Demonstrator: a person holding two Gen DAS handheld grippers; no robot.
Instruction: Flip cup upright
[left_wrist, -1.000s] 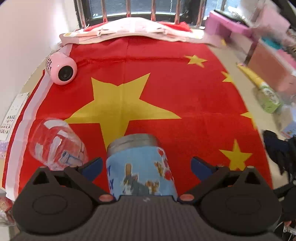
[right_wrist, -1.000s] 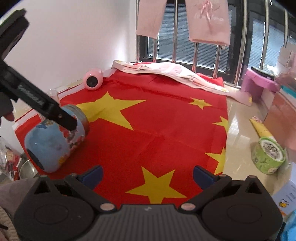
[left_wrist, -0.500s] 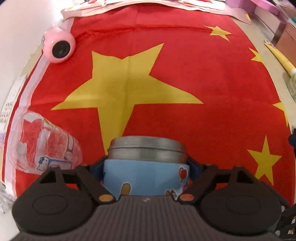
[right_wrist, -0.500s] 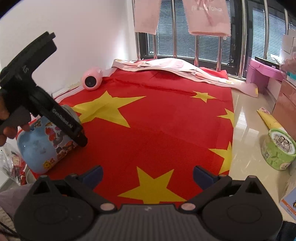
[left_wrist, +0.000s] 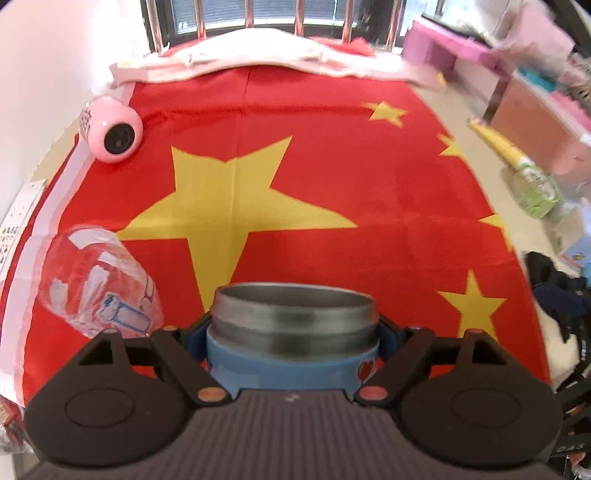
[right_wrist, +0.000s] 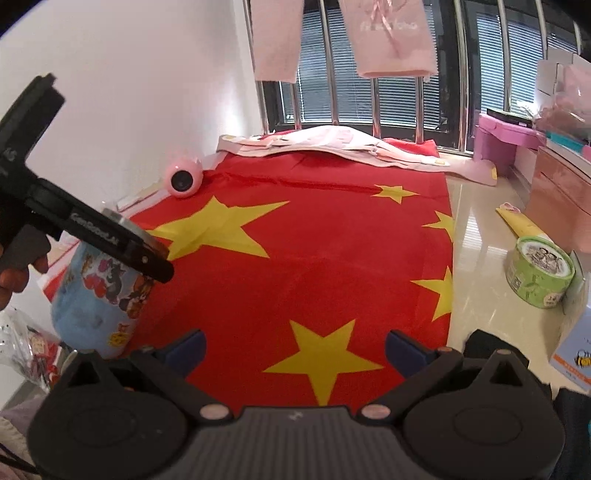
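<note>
Left wrist view: left gripper (left_wrist: 293, 332) jaws clamp the blue cup (left_wrist: 291, 363) below its metal rim, mouth facing far, over the red flag cloth (left_wrist: 369, 192); a clear cup (left_wrist: 99, 284) lies at left. Right wrist view: right gripper (right_wrist: 295, 345) jaws wide, empty, held clear. Cup (right_wrist: 99, 295) appears tilted at near left, judged mid-flip.

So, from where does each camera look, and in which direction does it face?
Left wrist: sits on the left gripper, looking along the red star cloth toward the window; its own fingers clamp the blue cartoon-printed metal cup.
Right wrist: sits on the open right gripper, facing the same window; the left gripper holding the cup shows at left.
Both share the cloth, cup and round pink camera.
</note>
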